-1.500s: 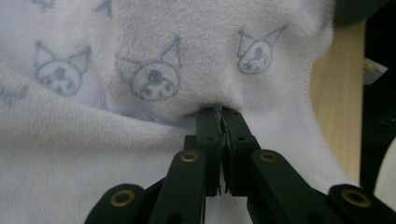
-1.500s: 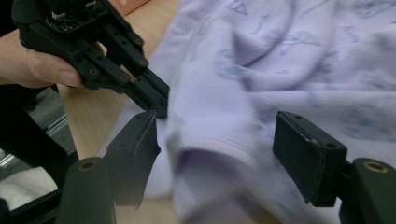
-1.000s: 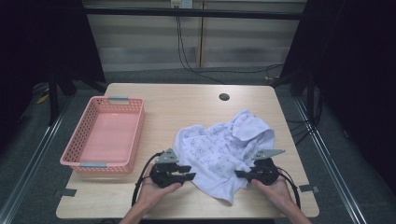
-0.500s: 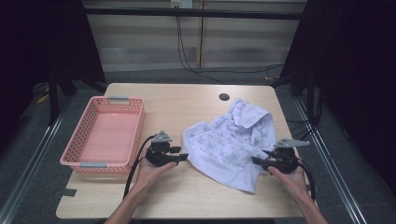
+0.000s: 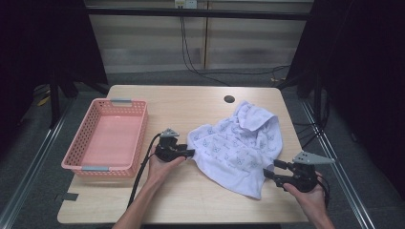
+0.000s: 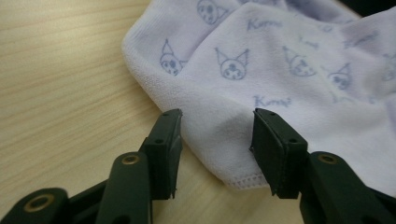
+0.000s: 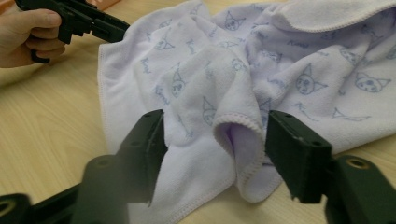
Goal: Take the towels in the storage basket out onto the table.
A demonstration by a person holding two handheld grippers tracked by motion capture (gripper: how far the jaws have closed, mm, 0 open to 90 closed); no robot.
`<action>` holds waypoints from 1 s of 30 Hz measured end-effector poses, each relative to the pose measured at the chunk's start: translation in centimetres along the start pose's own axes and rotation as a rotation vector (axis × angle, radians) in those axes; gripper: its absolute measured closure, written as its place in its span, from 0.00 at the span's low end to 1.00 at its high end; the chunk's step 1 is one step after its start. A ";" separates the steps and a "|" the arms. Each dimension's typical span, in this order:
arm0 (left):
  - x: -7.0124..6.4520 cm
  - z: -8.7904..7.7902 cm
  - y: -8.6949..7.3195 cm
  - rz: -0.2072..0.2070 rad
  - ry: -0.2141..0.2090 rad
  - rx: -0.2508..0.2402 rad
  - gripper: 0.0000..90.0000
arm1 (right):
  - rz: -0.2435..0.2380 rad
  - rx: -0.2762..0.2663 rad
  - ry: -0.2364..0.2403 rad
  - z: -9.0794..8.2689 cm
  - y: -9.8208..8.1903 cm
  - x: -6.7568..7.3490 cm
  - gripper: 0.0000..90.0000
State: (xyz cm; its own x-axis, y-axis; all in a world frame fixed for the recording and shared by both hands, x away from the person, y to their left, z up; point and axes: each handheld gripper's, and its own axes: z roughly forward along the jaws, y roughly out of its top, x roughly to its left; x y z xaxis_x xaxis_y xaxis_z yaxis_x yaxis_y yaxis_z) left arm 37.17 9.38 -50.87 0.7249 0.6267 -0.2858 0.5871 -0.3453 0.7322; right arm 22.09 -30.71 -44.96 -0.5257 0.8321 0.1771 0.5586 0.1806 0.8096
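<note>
One towel (image 5: 239, 145), pale lilac with a printed cat-face pattern, lies rumpled on the right half of the tabletop (image 5: 191, 102), running on a slant from its far right corner, folded over near the dark hole (image 5: 229, 99) in the wood, down to a near point close to the front edge. One pink basket (image 5: 107, 138) stands to its left, with nothing in it.

There are two hand-held grippers, one at each end of the towel's long slant. The left hand-held gripper (image 5: 188, 153) sits at the towel's left corner, pointing right; its jaws have just been easing a little closer, yet in the left gripper view they stand apart with the hemmed corner (image 6: 233, 154) between them, and I judge the pads are not pressing the cloth. The right hand-held gripper (image 5: 270, 169) sits at the near right edge, pointing left; its jaws have just been opening, and in the right gripper view a raised fold of cloth (image 7: 233, 135) stands loose in the gap, touching neither pad as far as I can tell.

The towel thus lies straight ahead of both pairs of jaws, already inside each gap. The left one looks the nearer to a grip, since its corner lies flat and close to both pads. Any coming move seems to turn on each one closing on its own end, so the cloth can be drawn out along that slant or carried left toward the basket.
</note>
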 end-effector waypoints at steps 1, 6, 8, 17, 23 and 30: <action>-0.2 0.3 0.0 0.000 -0.009 -0.007 0.61 | -0.003 -0.001 0.014 0.1 0.0 0.1 0.38; -0.8 0.7 0.2 0.029 -0.020 -0.003 0.92 | -0.037 0.028 0.070 0.9 -0.2 1.1 0.43; -1.3 0.3 0.2 0.046 -0.017 0.002 0.93 | -0.049 0.074 0.089 1.7 -0.8 1.3 0.43; -3.6 -6.5 0.1 0.109 -0.032 -0.049 0.93 | -0.021 0.057 0.066 1.3 -0.7 0.7 0.39; -5.7 -10.5 -2.0 0.127 -0.059 -0.019 0.93 | -0.001 -0.014 -0.006 -0.3 -0.2 0.8 0.35; -4.8 -11.0 -4.4 0.086 -0.098 -0.011 0.67 | 0.023 0.038 0.073 -1.0 -2.4 1.9 0.52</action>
State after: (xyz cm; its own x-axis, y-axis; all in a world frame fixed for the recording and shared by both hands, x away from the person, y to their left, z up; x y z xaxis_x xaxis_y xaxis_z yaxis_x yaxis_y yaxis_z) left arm 27.17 15.63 -45.90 0.8042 0.5239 -0.2805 0.5180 -0.3865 0.7631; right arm 19.09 -30.06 -45.97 -0.5570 0.7959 0.2370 0.5941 0.1825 0.7834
